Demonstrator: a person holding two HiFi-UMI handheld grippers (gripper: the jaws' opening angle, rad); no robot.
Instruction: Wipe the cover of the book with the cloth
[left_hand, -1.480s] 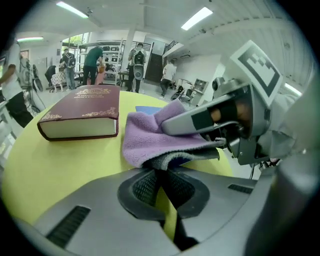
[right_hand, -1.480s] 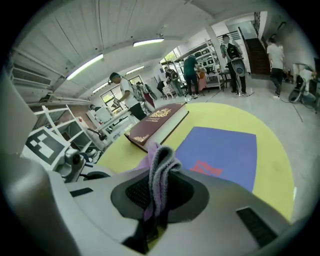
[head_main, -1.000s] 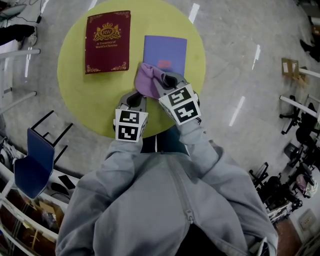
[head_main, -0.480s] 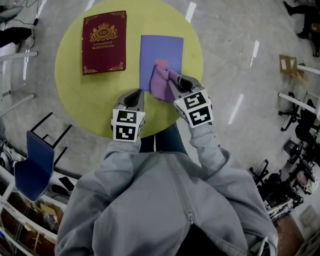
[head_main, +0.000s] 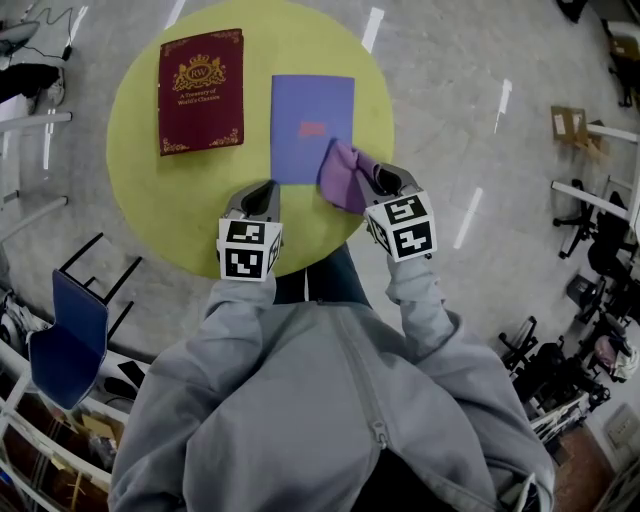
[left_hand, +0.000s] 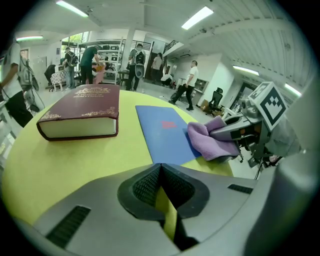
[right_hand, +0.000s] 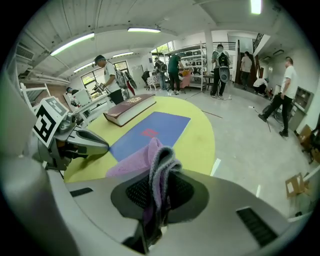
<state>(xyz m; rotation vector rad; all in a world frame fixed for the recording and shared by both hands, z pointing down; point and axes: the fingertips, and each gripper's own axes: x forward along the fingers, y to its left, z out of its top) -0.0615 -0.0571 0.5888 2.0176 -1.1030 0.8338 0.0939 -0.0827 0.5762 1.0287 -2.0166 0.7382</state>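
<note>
Right gripper view shows the right gripper (right_hand: 156, 200) clenched on a bunched fold of the purple cloth (right_hand: 145, 160). The loose end of the cloth trails forward and down toward the blue book (right_hand: 152, 127). Gripping it by a gathered edge looks meant to leave a soft pad free to drag across the cover.

In the head view the cloth rests on the book's near right corner and spills partly over the edge onto the round yellow table (head_main: 170, 200), so the stroke seems to be at the near end of the cover.

The left gripper (left_hand: 162, 200) has its jaws pressed together with nothing between them. It hovers over the table just short of the book's near left corner and touches neither book nor cloth. It is probably kept there to steady the thin book if it slides.

A thick maroon book (head_main: 200, 90) lies closed to the left, apart from the blue one and clear of the cloth.

No container shows on the table; both books lie flat on its bare top.
</note>
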